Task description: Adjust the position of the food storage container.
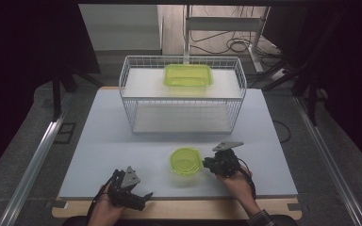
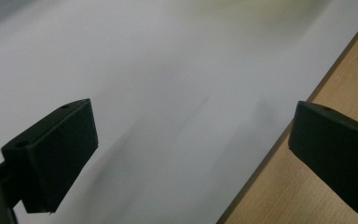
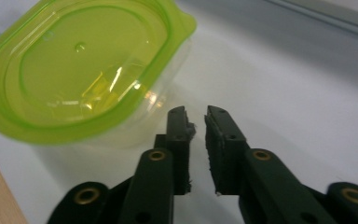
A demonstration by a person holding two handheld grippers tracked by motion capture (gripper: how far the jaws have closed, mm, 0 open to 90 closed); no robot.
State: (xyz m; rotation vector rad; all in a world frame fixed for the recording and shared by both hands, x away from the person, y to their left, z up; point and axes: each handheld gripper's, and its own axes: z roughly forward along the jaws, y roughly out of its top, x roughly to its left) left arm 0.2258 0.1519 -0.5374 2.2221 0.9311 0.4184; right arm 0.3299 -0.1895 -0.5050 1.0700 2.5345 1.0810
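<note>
A small round clear container with a lime-green lid (image 1: 185, 161) (image 3: 84, 70) stands on the white mat near the front middle. My right gripper (image 1: 206, 164) (image 3: 196, 116) sits just to its right, pointing at its side. Its jaws stand a narrow gap apart with nothing between them, and the pads are close to the container's wall without gripping it. My left gripper (image 1: 143, 199) (image 2: 191, 126) rests low at the front left with its jaws wide apart and nothing in them, straddling the line where the mat meets the wooden table edge (image 2: 335, 84).
A white wire rack (image 1: 181, 96) stands at the back of the mat, with a larger rectangular green-lidded container (image 1: 188, 75) on its top shelf. The white mat (image 1: 122, 141) has bare room between the rack and the hands. The wooden table edge (image 1: 179, 210) runs along the front.
</note>
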